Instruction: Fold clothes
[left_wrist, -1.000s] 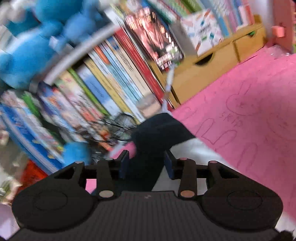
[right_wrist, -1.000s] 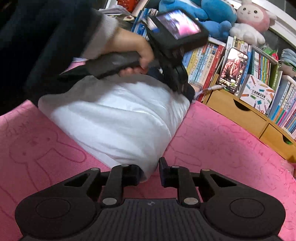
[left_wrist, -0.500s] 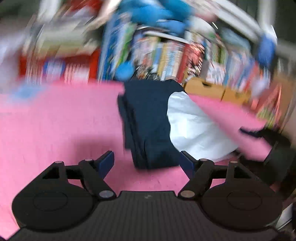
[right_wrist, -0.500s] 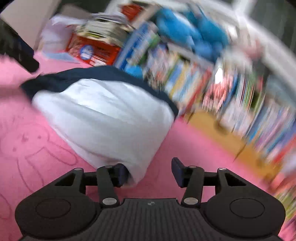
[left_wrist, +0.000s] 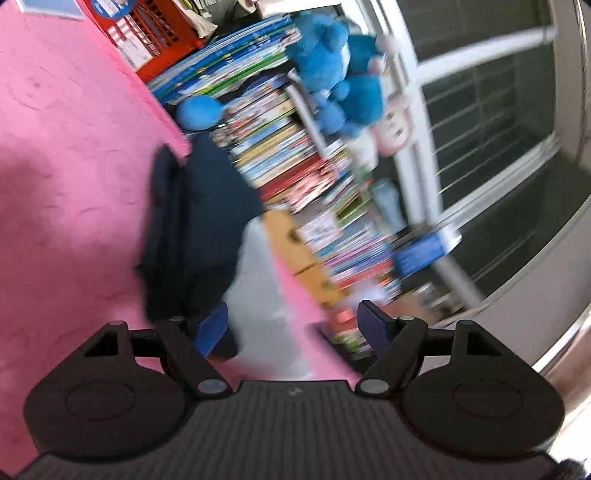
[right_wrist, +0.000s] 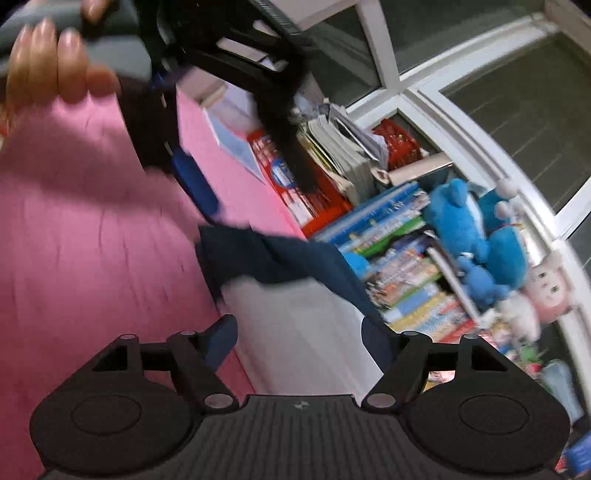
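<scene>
Since a second ago: both grippers off the cloth and swung up toward the window, fingers parted from their pinch. Left gripper (left_wrist: 293, 325): spread wide, empty, hanging over the near end of the bundle. Right gripper (right_wrist: 299, 339): spread wide, empty, over the white portion. Garment (left_wrist: 199, 229): navy and white cloth, lying as a compact folded bundle on the pink mat (left_wrist: 66, 155), navy layers stacked at one side, white panel (right_wrist: 295, 325) beside and partly under them, far end close against the books. Whether further folds are wanted cannot be told. Handling, as judged: light, soft, limp; no stiffness to hold shape when lifted; layers liable to slide apart or droop open. Best hold judged at a thick folded edge or corner, pinching all layers at once, one gripper at each end. Surroundings: row of books (left_wrist: 280, 147) hard by the bundle's far end, blue plush toys (right_wrist: 472, 236) on top, red crate (left_wrist: 155, 33) of papers, wooden drawer unit (left_wrist: 295, 251), window frame (right_wrist: 406, 85). Obstruction: books leaving little room behind; hand (right_wrist: 51, 62) with left tool overhead in right view.
</scene>
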